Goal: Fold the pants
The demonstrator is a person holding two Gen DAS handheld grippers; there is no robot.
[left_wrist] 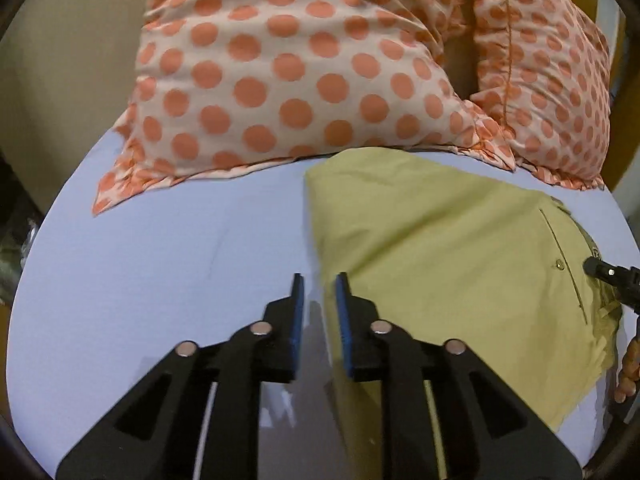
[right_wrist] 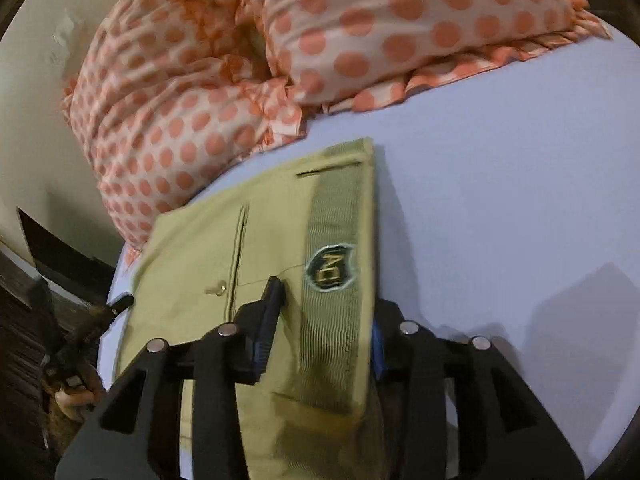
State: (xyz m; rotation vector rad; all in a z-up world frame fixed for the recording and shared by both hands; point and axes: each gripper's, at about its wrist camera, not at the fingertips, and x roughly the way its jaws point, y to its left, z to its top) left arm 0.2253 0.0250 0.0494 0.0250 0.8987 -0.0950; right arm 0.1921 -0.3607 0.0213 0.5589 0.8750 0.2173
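Folded olive-yellow pants [left_wrist: 436, 248] lie on a light blue bed sheet [left_wrist: 160, 264]. My left gripper [left_wrist: 319, 288] hovers over the pants' left folded edge, its blue-padded jaws a narrow gap apart, with a fold of cloth running up between them. In the right wrist view the pants [right_wrist: 200, 248] show a back pocket with a button and a ribbed waistband with a dark badge [right_wrist: 330, 270]. My right gripper [right_wrist: 324, 312] straddles the waistband, wide open; its right finger is hidden under the cloth. The right gripper's tip [left_wrist: 600, 270] shows at the pants' right side.
Two cream pillows with orange dots [left_wrist: 280, 68] [left_wrist: 552, 80] lean at the head of the bed just behind the pants. They also show in the right wrist view [right_wrist: 180, 112]. A beige wall stands behind. The bed's left edge [right_wrist: 108, 320] drops to a dark floor.
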